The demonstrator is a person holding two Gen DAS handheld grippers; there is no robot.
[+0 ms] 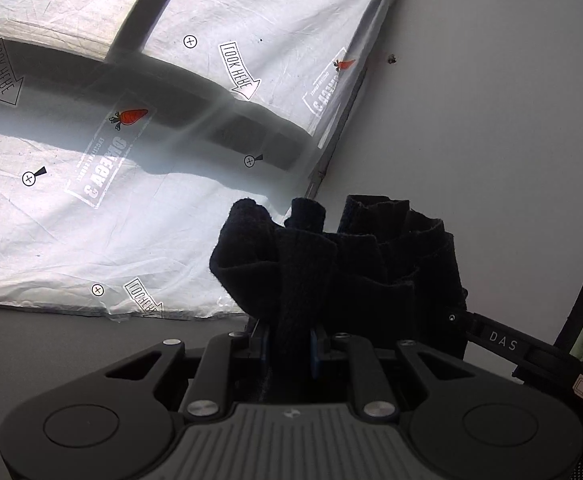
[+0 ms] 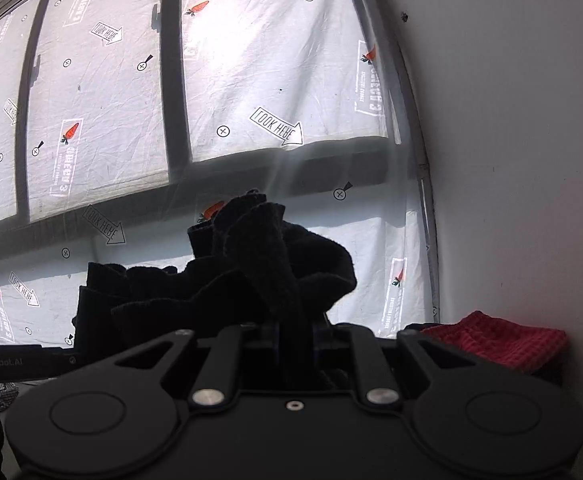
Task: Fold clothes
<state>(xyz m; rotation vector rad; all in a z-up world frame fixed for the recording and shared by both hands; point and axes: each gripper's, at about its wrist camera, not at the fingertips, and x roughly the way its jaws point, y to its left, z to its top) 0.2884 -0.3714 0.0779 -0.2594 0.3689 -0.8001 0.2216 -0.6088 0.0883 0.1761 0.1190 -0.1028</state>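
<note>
A black knitted garment (image 1: 331, 264) is bunched between both grippers and held up in the air in front of a covered window. My left gripper (image 1: 291, 344) is shut on a thick fold of it, with cloth spilling over the fingers. My right gripper (image 2: 295, 332) is shut on another bunched fold of the same black garment (image 2: 251, 280). The fingertips of both are hidden by the cloth. The right gripper's body shows at the right edge of the left wrist view, and the left gripper's arm at the left edge of the right wrist view.
A window covered with printed white plastic sheeting (image 1: 91, 200) fills the background, with a plain white wall (image 1: 491, 140) to its right. A folded red cloth (image 2: 499, 340) lies low at the right by the wall.
</note>
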